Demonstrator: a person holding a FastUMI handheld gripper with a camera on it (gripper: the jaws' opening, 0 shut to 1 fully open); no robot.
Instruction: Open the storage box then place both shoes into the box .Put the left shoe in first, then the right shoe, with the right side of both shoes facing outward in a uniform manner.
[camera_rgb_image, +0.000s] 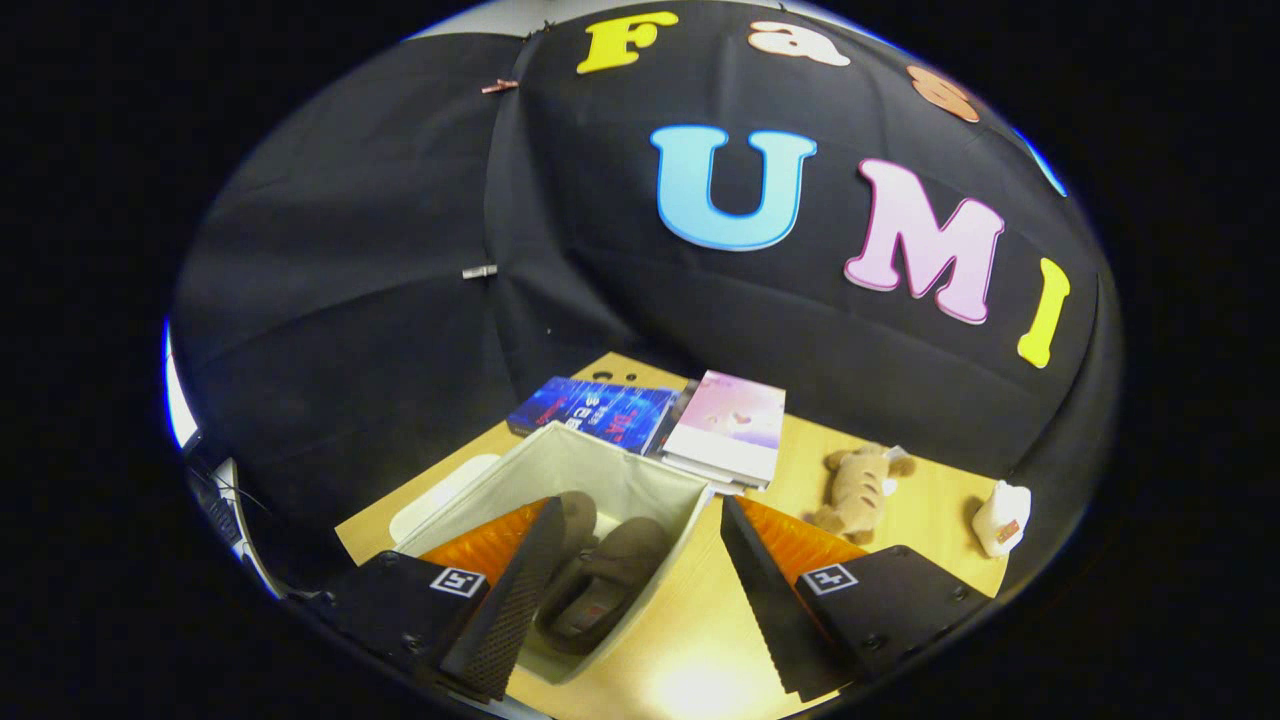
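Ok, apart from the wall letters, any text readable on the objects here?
Blue book cover: print there, too blurred to read.
Pink book cover: too blurred to read.
White bottle label: too small to read.
Gripper, open over the shoes in the storage box: square markers, no words.

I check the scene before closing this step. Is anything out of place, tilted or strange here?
Nothing stands out. Both shoes lie side by side inside the open storage box. The gripper hangs above with its fingers open, holding nothing. Books, a plush toy and a small bottle rest on the table.
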